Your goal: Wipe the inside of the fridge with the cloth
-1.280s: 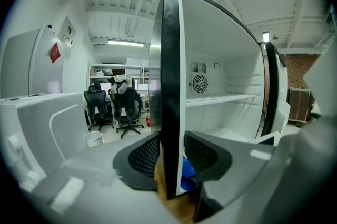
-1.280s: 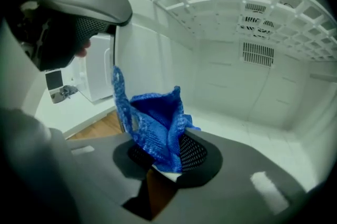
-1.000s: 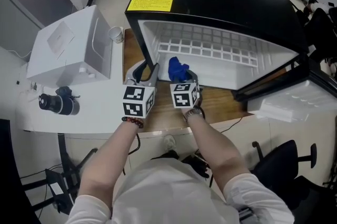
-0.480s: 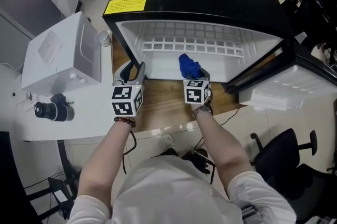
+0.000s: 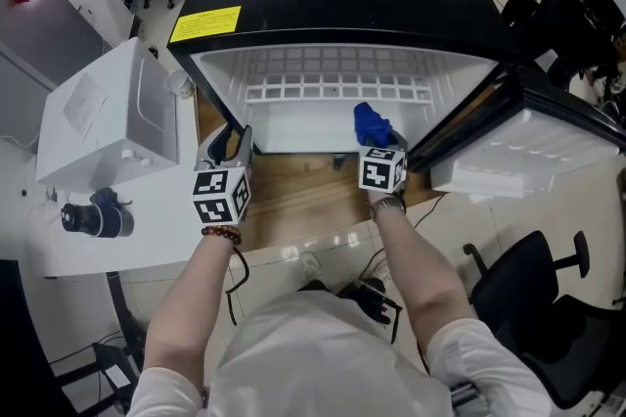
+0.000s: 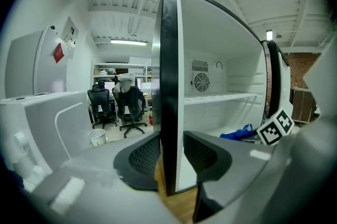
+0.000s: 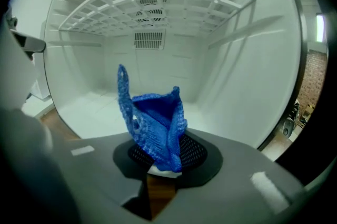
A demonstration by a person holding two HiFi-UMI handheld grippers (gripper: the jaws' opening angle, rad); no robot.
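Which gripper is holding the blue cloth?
The right gripper: the blue cloth is pinched in its jaws. The left gripper clamps the fridge's side wall instead.

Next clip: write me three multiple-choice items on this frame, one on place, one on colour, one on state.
1. Between the left gripper's jaws: A a bottle, B the fridge wall, C nothing.
2. The cloth is: A blue, B red, C white.
3. The fridge door is: A shut, B open, C removed.
Answers: B, the wall's front edge stands between them; A, it shows plain blue in the right gripper; B, it hangs wide open beside the white interior.
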